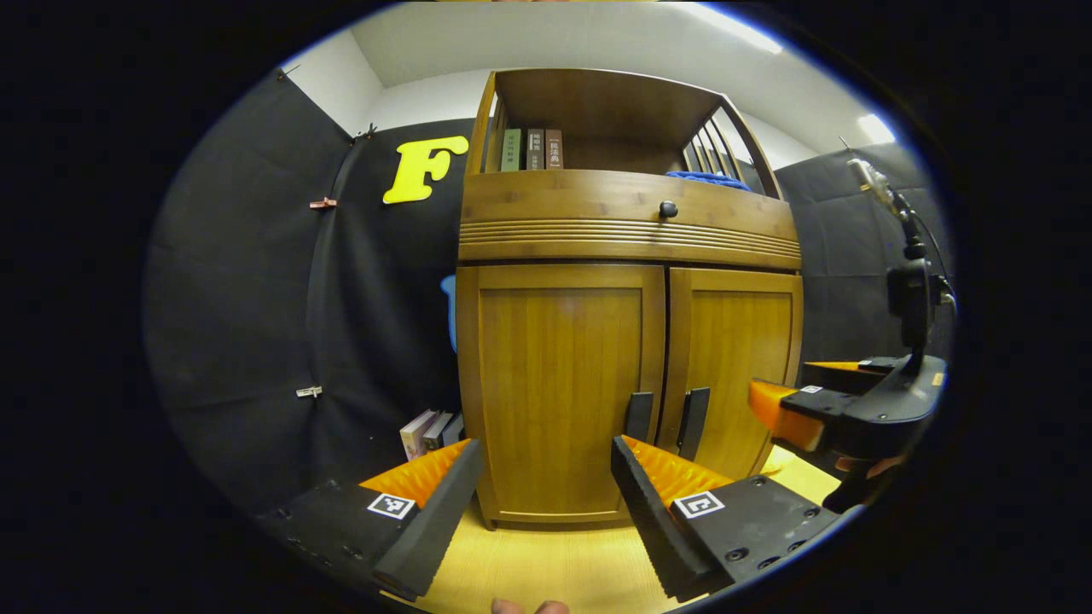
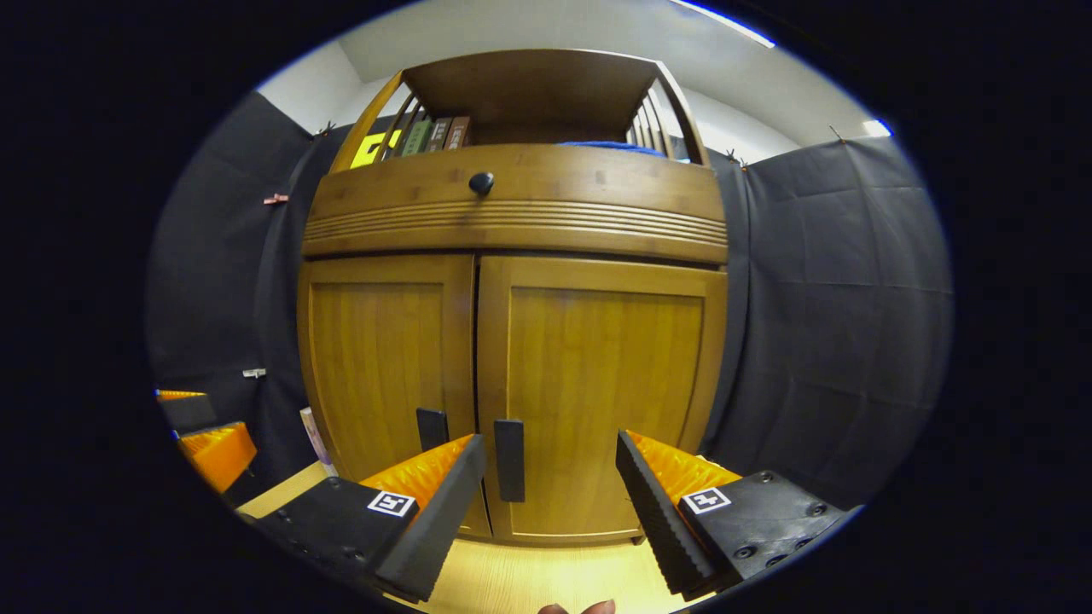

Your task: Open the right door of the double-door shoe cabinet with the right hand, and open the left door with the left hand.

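Bamboo cabinet (image 2: 512, 341): both doors shut, handles untouched. Right gripper (image 2: 550, 477), left gripper (image 1: 542, 477) both spread apart, short of handles.

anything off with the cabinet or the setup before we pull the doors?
Nothing stands out. The bamboo double-door shoe cabinet stands square, with the left door and right door both shut and flush. The black bar handles hang straight. Both sets of tongs, left and right, are open, short of the doors.

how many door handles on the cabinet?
2. Left door handle sits at that door's inner edge, low down; right door handle is beside it on the right door. Both doors are shut. The knob above belongs to the drawer.
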Available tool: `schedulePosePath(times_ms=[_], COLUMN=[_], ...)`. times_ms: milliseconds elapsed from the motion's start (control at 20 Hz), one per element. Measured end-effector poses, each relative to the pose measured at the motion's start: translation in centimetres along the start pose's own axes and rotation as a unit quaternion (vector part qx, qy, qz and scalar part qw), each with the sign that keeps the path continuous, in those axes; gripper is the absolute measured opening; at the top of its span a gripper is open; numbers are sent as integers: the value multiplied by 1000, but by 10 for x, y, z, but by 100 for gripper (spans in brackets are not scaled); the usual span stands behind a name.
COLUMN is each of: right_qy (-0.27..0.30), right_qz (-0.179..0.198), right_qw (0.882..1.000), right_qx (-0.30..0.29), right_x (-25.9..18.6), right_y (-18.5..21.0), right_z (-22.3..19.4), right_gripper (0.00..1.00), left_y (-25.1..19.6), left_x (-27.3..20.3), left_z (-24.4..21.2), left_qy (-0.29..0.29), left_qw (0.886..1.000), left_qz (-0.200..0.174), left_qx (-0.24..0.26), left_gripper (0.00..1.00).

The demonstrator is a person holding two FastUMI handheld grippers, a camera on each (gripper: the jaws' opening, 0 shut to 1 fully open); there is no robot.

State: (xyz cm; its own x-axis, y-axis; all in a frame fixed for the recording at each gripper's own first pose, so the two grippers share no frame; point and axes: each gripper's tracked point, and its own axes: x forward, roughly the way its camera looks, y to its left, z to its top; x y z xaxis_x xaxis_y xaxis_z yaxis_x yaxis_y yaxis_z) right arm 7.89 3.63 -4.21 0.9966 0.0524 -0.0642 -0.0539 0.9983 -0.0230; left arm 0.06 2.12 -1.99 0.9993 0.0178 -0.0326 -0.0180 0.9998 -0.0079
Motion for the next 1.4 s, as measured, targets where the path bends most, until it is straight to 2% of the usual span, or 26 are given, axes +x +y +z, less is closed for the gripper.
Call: schedulePosePath(times_ms=[200,350,450,500,600,650,700,750,800,900,950,1000,1400], right_qy=[40,80,87,86,82,81,89,103,103,95,94,97,107], right_qz=[28,22,16,20,25,25,18,18,19,20,24,30,65], right_qw=[999,995,995,995,995,995,995,993,993,994,994,994,990], right_qx=[23,56,46,43,46,47,45,46,52,47,39,38,70], right_x=[40,65,70,74,80,86,89,93,80,93,95,89,80], right_y=[16,15,12,14,14,18,17,20,19,19,17,18,13], right_z=[-43,-79,-82,-81,-76,-79,-83,-91,-87,-88,-90,-88,-74], right_gripper=[96,98,98,93,72,68,54,49,43,32,32,24,24], left_y=[6,12,15,17,21,23,24,26,27,28,27,28,21], left_x=[6,7,7,8,7,7,6,5,5,3,1,-1,-16], left_z=[-11,-19,-24,-26,-28,-28,-31,-31,-32,-32,-32,-33,-21], left_qy=[14,26,33,35,38,41,44,46,48,49,51,51,34], left_qw=[1000,1000,999,999,999,999,999,999,999,998,998,998,999], left_qz=[3,10,12,13,17,18,20,21,23,23,23,23,24], left_qx=[-1,-4,-4,-5,-3,-2,-1,-3,-6,-12,-12,-10,-4], left_gripper=[94,93,93,93,94,93,94,94,95,95,95,94,94])
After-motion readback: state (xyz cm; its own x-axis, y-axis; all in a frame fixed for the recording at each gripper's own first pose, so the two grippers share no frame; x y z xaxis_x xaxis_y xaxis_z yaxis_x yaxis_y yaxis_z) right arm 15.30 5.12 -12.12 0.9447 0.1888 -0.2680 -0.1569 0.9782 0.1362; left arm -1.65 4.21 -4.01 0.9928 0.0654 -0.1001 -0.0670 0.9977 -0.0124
